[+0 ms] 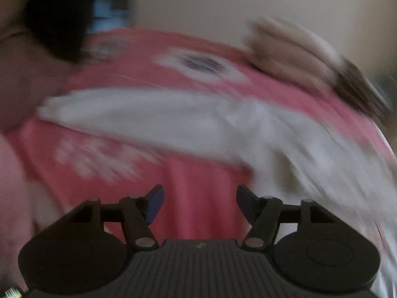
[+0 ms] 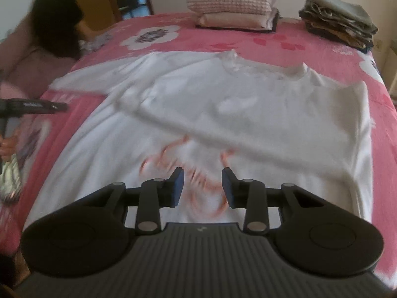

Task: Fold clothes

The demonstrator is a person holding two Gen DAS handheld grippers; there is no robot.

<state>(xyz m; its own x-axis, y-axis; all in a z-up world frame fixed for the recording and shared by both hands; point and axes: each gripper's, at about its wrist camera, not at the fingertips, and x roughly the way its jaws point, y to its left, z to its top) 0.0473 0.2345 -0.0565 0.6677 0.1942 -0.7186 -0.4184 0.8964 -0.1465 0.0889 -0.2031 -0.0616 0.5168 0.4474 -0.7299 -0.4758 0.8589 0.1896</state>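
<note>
Two grippers hang over the pink floral bedspread (image 2: 322, 47) with fingers spread and nothing between them: the right gripper (image 2: 203, 186) above the red print on the white shirt (image 2: 248, 104), the left gripper (image 1: 200, 204) above bare bedspread just off the shirt's edge. The shirt lies flat mid-bedspread, one sleeve folded across its chest. Beyond its collar sit a cream folded stack (image 2: 233, 2) and an olive folded stack (image 2: 340, 22).
</note>
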